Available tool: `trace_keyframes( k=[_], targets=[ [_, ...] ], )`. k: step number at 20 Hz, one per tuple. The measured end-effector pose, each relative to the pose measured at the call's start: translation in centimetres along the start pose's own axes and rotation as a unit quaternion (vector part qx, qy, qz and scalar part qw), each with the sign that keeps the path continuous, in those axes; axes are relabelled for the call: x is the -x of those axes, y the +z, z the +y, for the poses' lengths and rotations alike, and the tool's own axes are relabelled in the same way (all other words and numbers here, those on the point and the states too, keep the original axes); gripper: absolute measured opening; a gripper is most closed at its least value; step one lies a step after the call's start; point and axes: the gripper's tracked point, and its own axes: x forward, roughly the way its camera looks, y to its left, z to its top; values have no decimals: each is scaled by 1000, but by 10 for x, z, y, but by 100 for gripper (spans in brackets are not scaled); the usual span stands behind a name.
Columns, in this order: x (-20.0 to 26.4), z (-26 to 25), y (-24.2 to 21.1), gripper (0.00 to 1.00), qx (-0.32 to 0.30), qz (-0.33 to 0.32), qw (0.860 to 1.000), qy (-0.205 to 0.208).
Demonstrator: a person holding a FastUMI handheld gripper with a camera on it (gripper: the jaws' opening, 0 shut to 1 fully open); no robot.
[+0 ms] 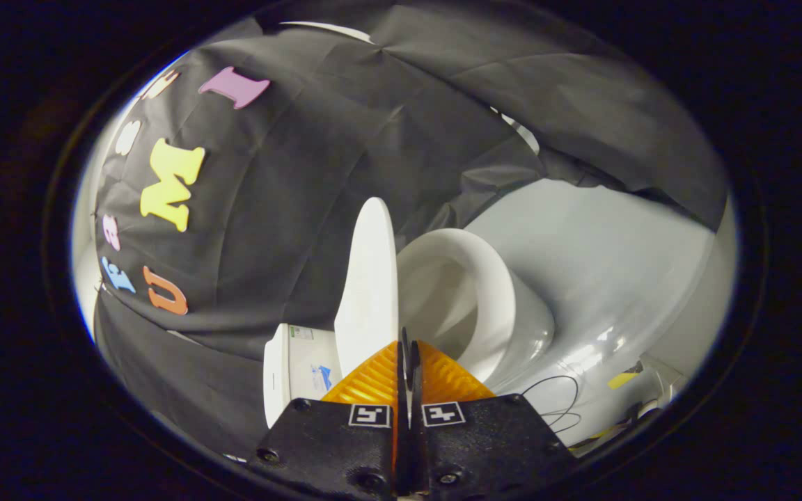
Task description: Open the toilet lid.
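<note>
Seemingly pinched by the hand-held gripper (406, 351), lid (367, 285) raised beside bowl (474, 306).

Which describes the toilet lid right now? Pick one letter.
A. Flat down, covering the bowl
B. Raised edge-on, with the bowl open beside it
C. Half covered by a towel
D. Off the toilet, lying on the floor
B: the toilet lid stands raised edge-on just ahead of the gripper, whose fingers are closed together; the open bowl shows beside it.

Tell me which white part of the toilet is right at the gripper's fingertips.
The raised lid: its edge runs down to the shut gripper; the seat and tank flank it.
</note>
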Motion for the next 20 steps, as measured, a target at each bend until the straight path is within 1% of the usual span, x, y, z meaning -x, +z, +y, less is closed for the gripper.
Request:
trace_keyframes(
  k=[3,6,10,14,15,20],
  targets=[
    [9,32,0,4,21,-6,1000,6],
    [13,53,-3,4,57,-19,998,-8],
    [20,82,-9,4,93,-25,995,-12],
    [22,105,-14,4,141,-34,989,-26],
    [29,114,-11,4,146,-36,988,-24],
    [24,116,-16,5,172,-36,984,-29]
  ],
)
